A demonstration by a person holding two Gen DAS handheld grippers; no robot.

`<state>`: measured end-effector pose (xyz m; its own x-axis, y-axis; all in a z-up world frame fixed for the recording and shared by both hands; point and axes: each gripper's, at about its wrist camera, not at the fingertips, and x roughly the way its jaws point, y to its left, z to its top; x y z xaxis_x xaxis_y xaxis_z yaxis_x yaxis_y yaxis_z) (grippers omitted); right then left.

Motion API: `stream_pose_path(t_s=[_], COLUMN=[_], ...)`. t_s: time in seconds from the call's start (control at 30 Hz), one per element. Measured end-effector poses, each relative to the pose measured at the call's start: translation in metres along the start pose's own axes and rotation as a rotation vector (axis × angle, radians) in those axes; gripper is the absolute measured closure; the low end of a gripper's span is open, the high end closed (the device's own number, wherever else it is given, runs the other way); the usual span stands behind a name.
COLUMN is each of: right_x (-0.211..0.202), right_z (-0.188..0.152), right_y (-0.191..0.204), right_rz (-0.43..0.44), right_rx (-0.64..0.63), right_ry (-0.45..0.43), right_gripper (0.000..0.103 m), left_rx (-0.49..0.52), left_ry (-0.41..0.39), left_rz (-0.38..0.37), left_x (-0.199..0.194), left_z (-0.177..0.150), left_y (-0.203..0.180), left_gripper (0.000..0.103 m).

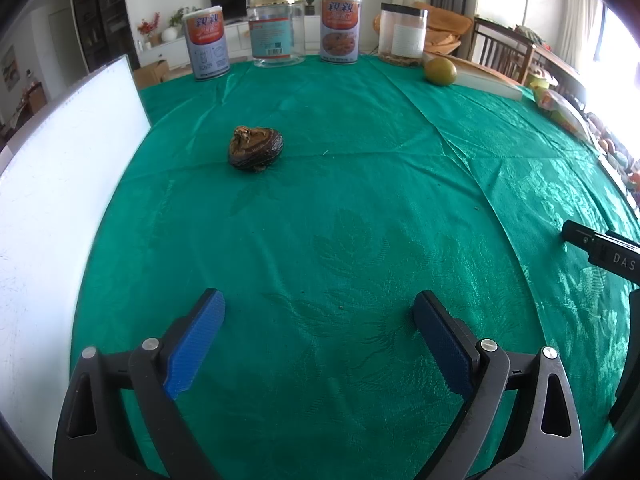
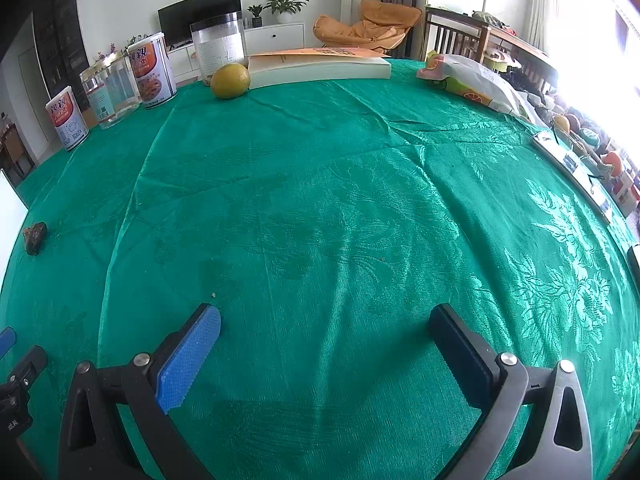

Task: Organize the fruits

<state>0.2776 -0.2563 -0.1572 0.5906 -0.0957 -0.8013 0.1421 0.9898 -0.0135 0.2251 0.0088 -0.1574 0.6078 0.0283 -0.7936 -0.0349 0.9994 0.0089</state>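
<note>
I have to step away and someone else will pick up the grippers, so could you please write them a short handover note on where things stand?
Left gripper: open, empty, hovering low over the green tablecloth.
Right gripper: open, empty, also over bare cloth.
Fruit: a dark, shrivelled brown fruit lies alone on the cloth ahead of the left gripper, slightly to its left. A yellow-green citrus sits at the far edge, touching the book.
Canisters and jars stand in a row along the far edge.
Done: nothing visibly gathered yet.
Left: pick up both fruits and group them; the pictures show no obvious bowl or tray for them.
</note>
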Motion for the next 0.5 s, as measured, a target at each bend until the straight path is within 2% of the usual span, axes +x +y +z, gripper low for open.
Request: stream_pose_path(t_s=[0.5], right_x=[0.0001], right_z=[-0.0001], right_y=[0.0001], right_rz=[0.0], right_rx=[0.0], right_ry=[0.0], right_gripper=[0.0], left_rx=[0.002], left_ry=[0.0], left_rz=[0.003], left_x=[-0.0005], left_z=[-0.0007], left_y=[-0.0002], left_gripper=[0.006])
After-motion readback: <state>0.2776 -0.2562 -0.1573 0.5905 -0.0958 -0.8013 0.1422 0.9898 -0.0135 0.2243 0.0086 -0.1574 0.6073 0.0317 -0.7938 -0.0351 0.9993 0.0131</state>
